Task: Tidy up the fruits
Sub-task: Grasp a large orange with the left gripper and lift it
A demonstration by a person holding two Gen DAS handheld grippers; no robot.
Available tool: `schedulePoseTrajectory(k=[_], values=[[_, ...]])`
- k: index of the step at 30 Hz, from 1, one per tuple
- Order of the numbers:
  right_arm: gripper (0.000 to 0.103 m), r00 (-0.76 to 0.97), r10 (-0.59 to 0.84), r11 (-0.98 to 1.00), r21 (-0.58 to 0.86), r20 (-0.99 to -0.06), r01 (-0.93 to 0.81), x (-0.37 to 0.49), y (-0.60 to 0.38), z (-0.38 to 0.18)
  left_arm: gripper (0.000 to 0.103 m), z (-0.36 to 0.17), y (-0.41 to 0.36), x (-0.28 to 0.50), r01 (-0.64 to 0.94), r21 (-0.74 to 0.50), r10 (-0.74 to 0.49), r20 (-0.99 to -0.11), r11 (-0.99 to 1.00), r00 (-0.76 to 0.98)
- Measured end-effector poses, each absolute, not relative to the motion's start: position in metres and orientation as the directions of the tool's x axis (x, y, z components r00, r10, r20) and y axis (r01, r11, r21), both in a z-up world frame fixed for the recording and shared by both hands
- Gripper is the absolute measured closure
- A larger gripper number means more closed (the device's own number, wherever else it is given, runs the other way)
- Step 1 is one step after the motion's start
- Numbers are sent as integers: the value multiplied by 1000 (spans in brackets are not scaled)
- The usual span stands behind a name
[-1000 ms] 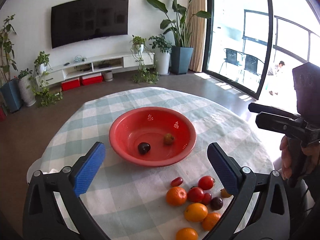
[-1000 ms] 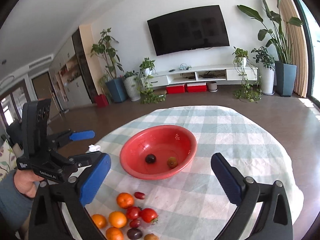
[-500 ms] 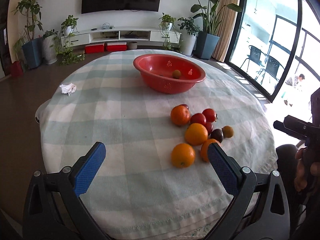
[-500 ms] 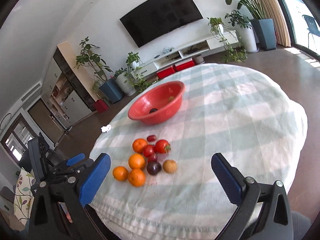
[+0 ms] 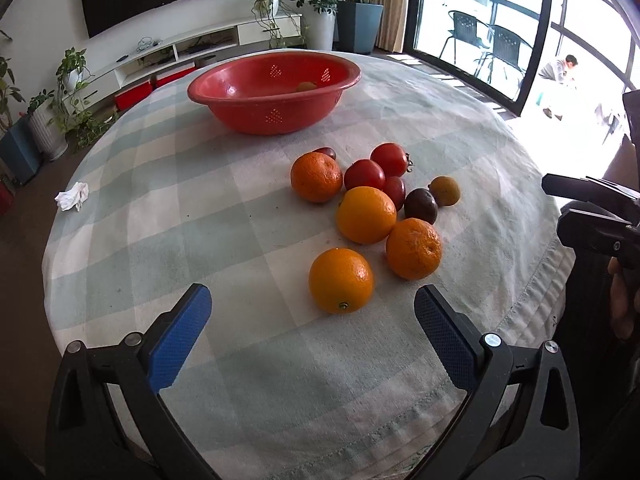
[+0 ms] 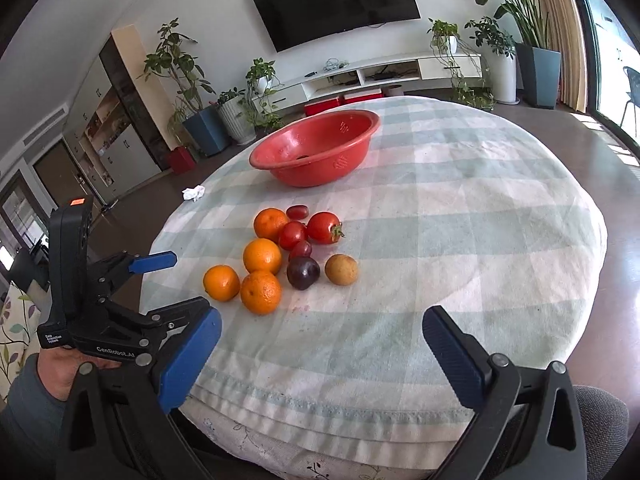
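Fruit lies heaped near the front edge of the table (image 5: pixel 168 208), well apart from the red bowl (image 5: pixel 276 96) at the far side, which already shows at least one piece over its rim; the pile looks like what remains to be carried across. The left tool (image 5: pixel 312 328) is spread wide and empty, low over the cloth, with the nearest orange (image 5: pixel 341 280) just ahead between its blue pads, probably lined up for a grasp. The right tool (image 6: pixel 320 344) is also wide and empty, back at the table's edge.
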State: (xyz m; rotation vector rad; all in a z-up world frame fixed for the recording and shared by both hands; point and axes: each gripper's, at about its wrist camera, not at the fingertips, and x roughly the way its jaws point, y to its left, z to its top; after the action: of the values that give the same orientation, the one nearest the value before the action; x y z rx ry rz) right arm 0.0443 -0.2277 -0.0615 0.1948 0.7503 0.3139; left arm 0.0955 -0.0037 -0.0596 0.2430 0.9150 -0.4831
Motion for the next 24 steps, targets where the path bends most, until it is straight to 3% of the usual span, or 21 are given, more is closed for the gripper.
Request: schedulePoseTrajectory(k=[3,6,11,20,24], values=[[0,682,325,944,273,-655,-188,47,-229,-65,1,-65,-5,104,506,-13,-301,-817,863,493],[0,686,307,949,261,-660,-174,48,-231,-65,9,-68,-6,110,509,-37,-315,-823,860,473],[1,680,295,953,252,-671,-166,50,-231,-68,35,-76,-10,116,514,-66,-331,-834,855,442],[11,676,293,956,225,-677,-189,51,-221,-69,66,-80,-13,117,517,-92,-356,-825,851,440],[12,675,299,954,219,-675,-204,51,-214,-68,69,-81,-12,115,515,-99,-363,-820,852,443]])
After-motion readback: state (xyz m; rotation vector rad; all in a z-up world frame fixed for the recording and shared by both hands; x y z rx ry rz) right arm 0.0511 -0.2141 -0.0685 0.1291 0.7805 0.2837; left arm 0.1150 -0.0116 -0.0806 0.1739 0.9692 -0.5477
